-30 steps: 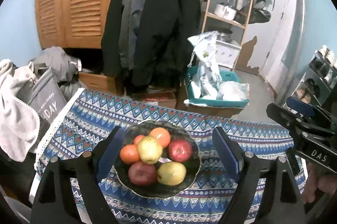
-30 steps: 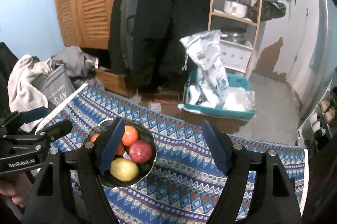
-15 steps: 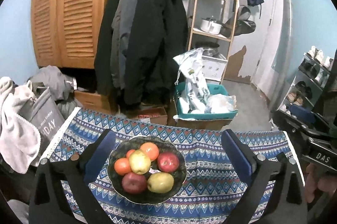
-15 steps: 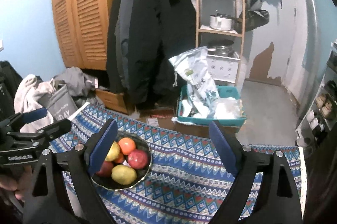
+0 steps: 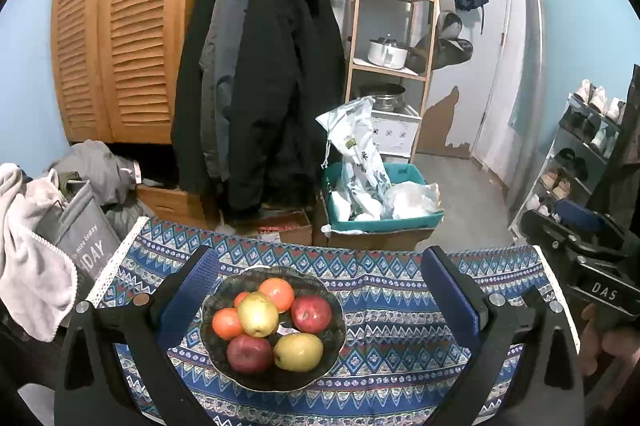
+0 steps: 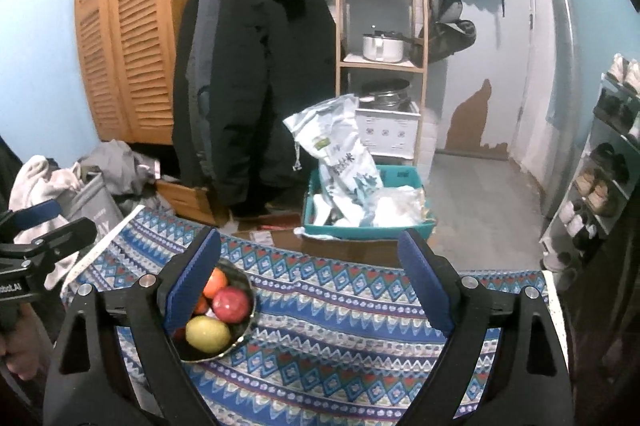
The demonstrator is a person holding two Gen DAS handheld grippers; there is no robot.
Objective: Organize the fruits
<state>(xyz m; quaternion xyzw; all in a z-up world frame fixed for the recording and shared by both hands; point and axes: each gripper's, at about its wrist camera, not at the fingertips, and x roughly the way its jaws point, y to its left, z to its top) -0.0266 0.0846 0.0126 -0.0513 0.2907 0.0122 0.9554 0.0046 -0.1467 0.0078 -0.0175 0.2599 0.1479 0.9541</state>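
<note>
Here the worktop (image 5: pixel 400 306), under a blue patterned cloth, carries a dark bowl (image 5: pixel 332 342) toward its left side. In the bowl lie two red apples (image 5: pixel 311 313), two yellow pears (image 5: pixel 298 351) and some oranges (image 5: pixel 277 293), touching one another. The left gripper (image 5: pixel 320 286) hovers with its jaws spread wide apart on either side of the bowl, gripping nothing. The right gripper (image 6: pixel 312 282) has its jaws parted too, empty, above bare cloth just right of the bowl.
</note>
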